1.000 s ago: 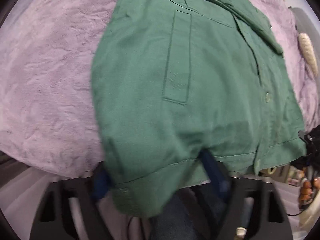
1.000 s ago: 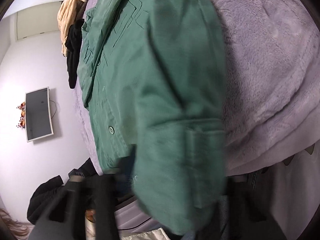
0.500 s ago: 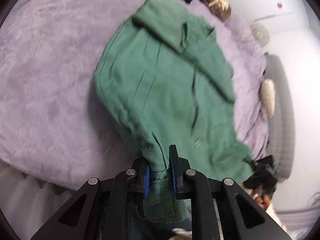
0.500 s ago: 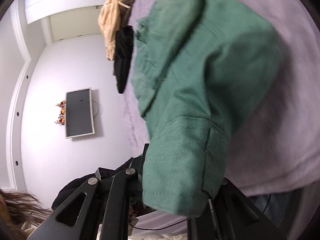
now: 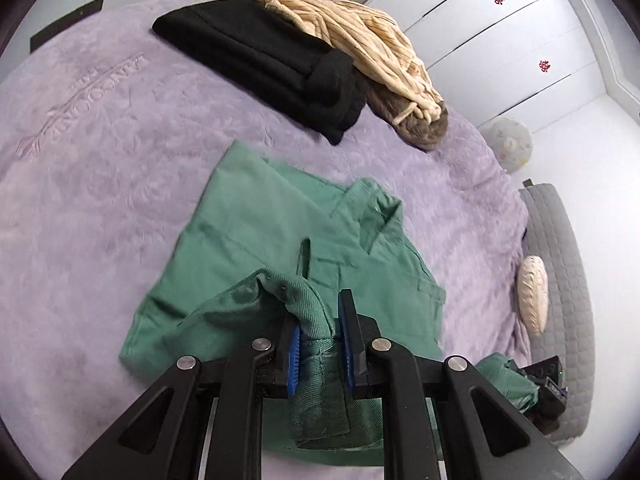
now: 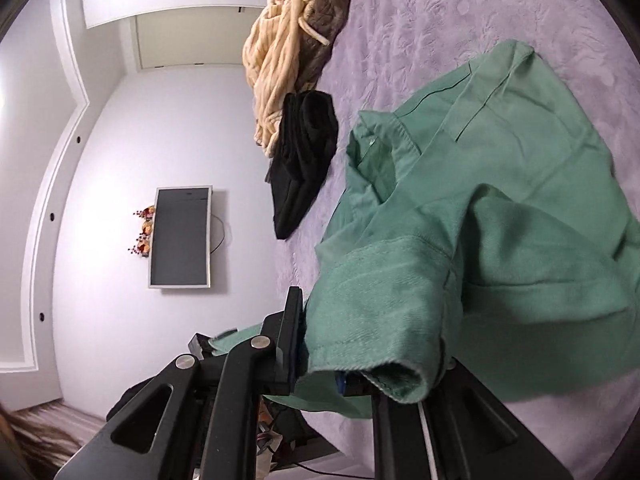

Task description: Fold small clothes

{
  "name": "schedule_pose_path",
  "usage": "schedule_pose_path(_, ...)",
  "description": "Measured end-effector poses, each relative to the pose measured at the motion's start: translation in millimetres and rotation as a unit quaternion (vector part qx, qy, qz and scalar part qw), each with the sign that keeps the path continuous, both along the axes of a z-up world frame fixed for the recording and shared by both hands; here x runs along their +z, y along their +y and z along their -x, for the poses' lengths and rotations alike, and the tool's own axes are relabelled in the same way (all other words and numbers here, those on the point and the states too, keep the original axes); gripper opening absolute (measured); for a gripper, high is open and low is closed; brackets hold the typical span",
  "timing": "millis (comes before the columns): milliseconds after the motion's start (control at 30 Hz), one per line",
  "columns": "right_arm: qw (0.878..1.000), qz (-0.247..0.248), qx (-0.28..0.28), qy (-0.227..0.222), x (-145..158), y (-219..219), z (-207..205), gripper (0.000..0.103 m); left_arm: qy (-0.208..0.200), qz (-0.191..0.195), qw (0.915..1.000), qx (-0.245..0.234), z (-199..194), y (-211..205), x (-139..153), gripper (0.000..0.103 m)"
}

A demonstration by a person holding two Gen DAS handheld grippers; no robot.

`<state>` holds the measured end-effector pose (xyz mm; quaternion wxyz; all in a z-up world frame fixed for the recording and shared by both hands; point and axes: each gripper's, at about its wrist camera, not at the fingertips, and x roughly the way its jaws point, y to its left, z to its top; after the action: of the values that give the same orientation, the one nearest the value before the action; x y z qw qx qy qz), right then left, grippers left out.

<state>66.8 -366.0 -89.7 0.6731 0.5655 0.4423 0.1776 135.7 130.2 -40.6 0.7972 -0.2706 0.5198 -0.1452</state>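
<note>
A green button shirt (image 5: 264,240) lies on the purple bedspread (image 5: 100,128), collar toward the far side. My left gripper (image 5: 319,350) is shut on the shirt's bottom hem, which is lifted and bunched over the body. In the right wrist view the same shirt (image 6: 520,184) drapes over my right gripper (image 6: 320,364), which is shut on a thick hem fold (image 6: 376,300); the cloth hides the right finger.
A folded black garment (image 5: 272,64) and a cream and brown knit pile (image 5: 360,52) lie at the far side of the bed. A grey padded bench (image 5: 560,280) with a pale cushion stands to the right. A wall screen (image 6: 180,236) shows in the right wrist view.
Both grippers have lifted the shirt's bottom hem up and carried it forward over the body toward the collar. The cameras now see the far end of the bed.
</note>
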Motion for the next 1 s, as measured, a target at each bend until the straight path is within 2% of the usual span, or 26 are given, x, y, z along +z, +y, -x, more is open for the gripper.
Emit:
schedule_pose_path(133, 0.998, 0.015, -0.02, 0.06, -51.7, -14.3, -44.6, 0.015, 0.014, -0.052, 0.9984, 0.019, -49.3, -12.8, -33.5, 0.018)
schedule_pose_path(233, 0.995, 0.031, -0.031, 0.095, -81.7, -18.4, -61.4, 0.018, 0.029, -0.094, 0.9951, 0.012, -74.7, -18.6, -60.9, 0.018)
schedule_pose_path(300, 0.992, 0.036, -0.042, 0.113, -93.9, -20.1, -67.0, 0.018, 0.042, -0.115, 0.9925, -0.003, -86.1, -22.9, -77.2, 0.018)
schedule_pose_path(400, 0.99, 0.043, -0.052, 0.125, -94.4, -21.0, -67.7, 0.021, 0.056, -0.146, 0.9874, -0.026, -96.8, -29.0, -93.5, 0.018)
schedule_pose_path(433, 0.99, 0.05, -0.055, 0.123, -90.7, -20.2, -69.9, 0.025, 0.06, -0.15, 0.9863, -0.033, -99.0, -29.8, -96.4, 0.018)
schedule_pose_path(467, 0.99, 0.056, -0.059, 0.114, -83.7, -21.3, -69.7, 0.042, 0.067, -0.15, 0.9857, -0.037, -101.8, -28.8, -97.9, 0.019)
schedule_pose_path(500, 0.991, 0.063, -0.063, 0.104, -75.6, -24.2, -69.4, 0.069, 0.074, -0.146, 0.9857, -0.04, -103.7, -26.9, -98.0, 0.019)
schedule_pose_path(533, 0.99, 0.077, -0.069, 0.092, -65.0, -28.8, -67.1, 0.079, 0.08, -0.142, 0.9858, -0.042, -104.6, -23.9, -96.4, 0.019)
schedule_pose_path(567, 0.99, 0.095, -0.074, 0.079, -53.1, -35.0, -64.3, 0.081, 0.086, -0.141, 0.9854, -0.041, -105.8, -20.2, -92.7, 0.021)
schedule_pose_path(667, 0.98, 0.172, -0.068, 0.069, -23.4, -52.7, -57.9, 0.081, 0.071, -0.14, 0.9868, -0.041, -104.2, -11.2, -75.9, 0.035)
schedule_pose_path(700, 0.974, 0.206, -0.064, 0.074, -17.0, -56.4, -57.2, 0.081, 0.059, -0.141, 0.9875, -0.04, -102.0, -8.3, -68.3, 0.053)
schedule_pose_path(733, 0.967, 0.237, -0.055, 0.077, -11.6, -58.9, -56.2, 0.081, 0.045, -0.158, 0.9858, -0.033, -100.1, -6.6, -60.5, 0.089)
schedule_pose_path(767, 0.959, 0.269, -0.043, 0.081, -8.0, -59.7, -55.5, 0.081, 0.021, -0.192, 0.9811, -0.019, -96.6, -4.2, -49.2, 0.099)
schedule_pose_path(833, 0.944, 0.32, -0.012, 0.084, -7.2, -53.8, -56.5, 0.081, -0.013, -0.221, 0.9752, -0.014, -92.1, -1.0, -34.2, 0.102)
schedule_pose_path(867, 0.936, 0.342, 0.007, 0.087, -10.7, -48.8, -58.0, 0.081, -0.016, -0.228, 0.9733, -0.02, -92.3, 0.0, -31.1, 0.102)
schedule_pose_path(933, 0.911, 0.397, 0.048, 0.101, -23.0, -34.7, -63.0, 0.081, -0.01, -0.245, 0.9688, -0.033, -93.8, -3.7, -36.5, 0.102)
schedule_pose_path(1000, 0.897, 0.425, 0.063, 0.107, -37.9, -28.6, -67.0, 0.079, 0.001, -0.266, 0.9624, -0.053, -95.1, -13.4, -50.2, 0.102)
